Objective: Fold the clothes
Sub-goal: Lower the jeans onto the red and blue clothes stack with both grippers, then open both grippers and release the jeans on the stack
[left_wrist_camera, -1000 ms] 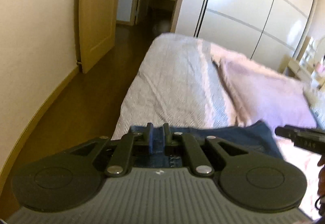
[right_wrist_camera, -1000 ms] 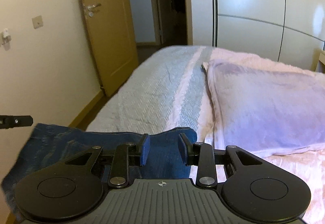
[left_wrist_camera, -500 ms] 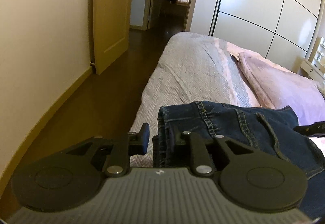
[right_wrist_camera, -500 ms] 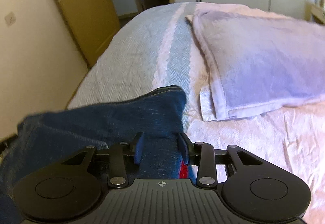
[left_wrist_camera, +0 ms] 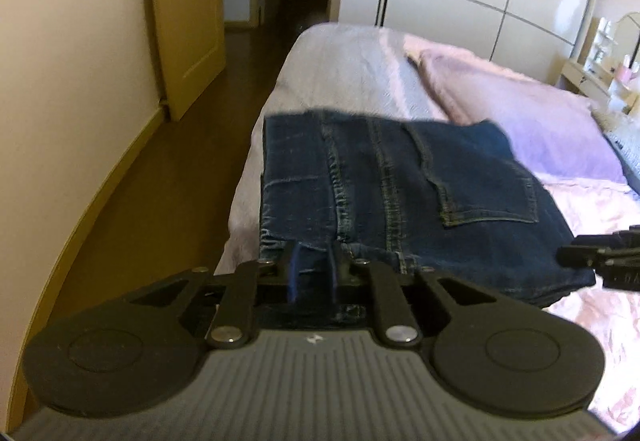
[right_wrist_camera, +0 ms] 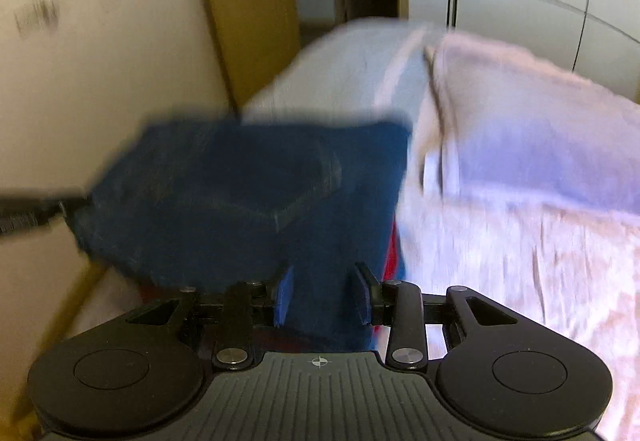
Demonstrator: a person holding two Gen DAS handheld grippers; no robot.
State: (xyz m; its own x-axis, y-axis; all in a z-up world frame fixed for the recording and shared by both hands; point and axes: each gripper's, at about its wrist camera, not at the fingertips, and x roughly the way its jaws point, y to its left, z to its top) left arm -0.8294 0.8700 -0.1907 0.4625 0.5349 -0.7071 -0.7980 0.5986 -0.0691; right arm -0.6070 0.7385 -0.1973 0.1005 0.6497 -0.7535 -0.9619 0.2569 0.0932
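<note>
**Desk:** While both tools sit at the near edge of the denim, what does the frame show?

**Photographer:** A pair of dark jeans (left_wrist_camera: 400, 201) lies doubled over in a compact rectangle on the bed (left_wrist_camera: 340, 73), a back pocket facing up toward 2 o'clock in the left view. The left hand-held gripper (left_wrist_camera: 312, 273) has its fingers a little apart with the jeans' near hem between them; whether they pinch it, I cannot tell. The right hand-held gripper (right_wrist_camera: 322, 293) stands wider apart, straddling a thick fold of the cloth without clamping it.

**Desk:** How far along is the folding?

**Photographer:** By my reading, well along: layers are stacked and the legs no longer trail out. The bundle at 12 o'clock looks fairly square (the right view is motion-blurred, so its far edge is uncertain). A red layer (right_wrist_camera: 394, 257) peeks out under the denim at 3 o'clock of the right tool; I cannot say what it is.

**Desk:** And what remains?

**Photographer:** Possibly one more fold or a smoothing pass, or only letting go. A lilac pillow (left_wrist_camera: 540, 129) lies just beside the jeans at 2 o'clock.
</note>
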